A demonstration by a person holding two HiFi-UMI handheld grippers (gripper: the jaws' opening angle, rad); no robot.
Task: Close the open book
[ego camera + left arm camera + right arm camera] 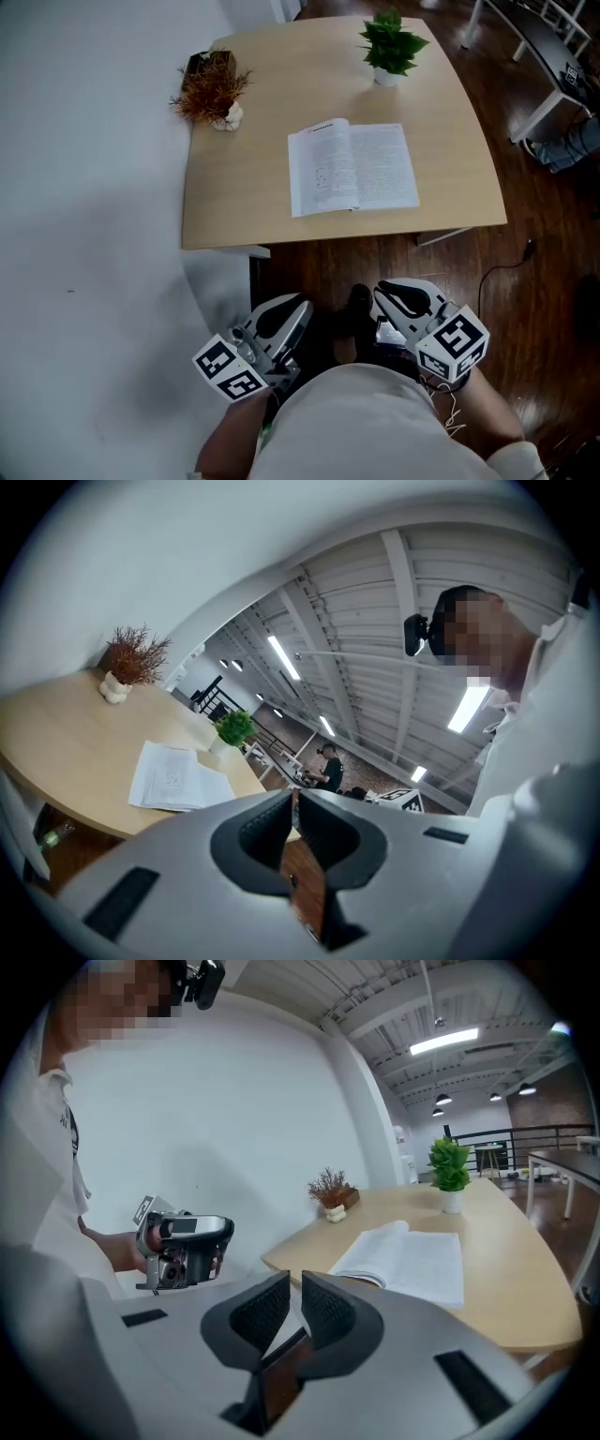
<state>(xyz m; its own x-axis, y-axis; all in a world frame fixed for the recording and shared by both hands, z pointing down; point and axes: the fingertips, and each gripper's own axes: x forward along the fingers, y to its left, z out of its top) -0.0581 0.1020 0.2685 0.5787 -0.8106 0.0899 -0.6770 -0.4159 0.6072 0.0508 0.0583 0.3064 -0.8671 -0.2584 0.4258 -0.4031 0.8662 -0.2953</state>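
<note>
From above, the open white book of printed pages [352, 169] lay flat, pages up, near the front edge of the pale wooden desk [234, 197], well apart from both of my claws. A small green leafy plant in a white pot [392, 45] stood at the far side of the desk, and a dried reddish-brown plant in a white holder [211, 92] stood at the far left corner. I held my left claw [296, 307] and my right claw [386, 298] low in front of my body, short of the desk and above the dark wooden floor [525, 281], each with its marker cube towards me. In the left gripper view my left claw [292, 803] had its dark ribbed pads drawn together with nothing between them; beyond it the book [178, 778] lay open on the desk [75, 742], with the green plant [234, 728] behind it and the dried plant [134, 656] by the white wall [141, 555]. In the right gripper view my right claw [295, 1288] was likewise closed and empty, only a sliver showing between its pads. The book [408, 1260] lay open on the desk [516, 1288] ahead and to the right, and my left claw [183, 1246] showed off to the left, gripped in my hand.
</note>
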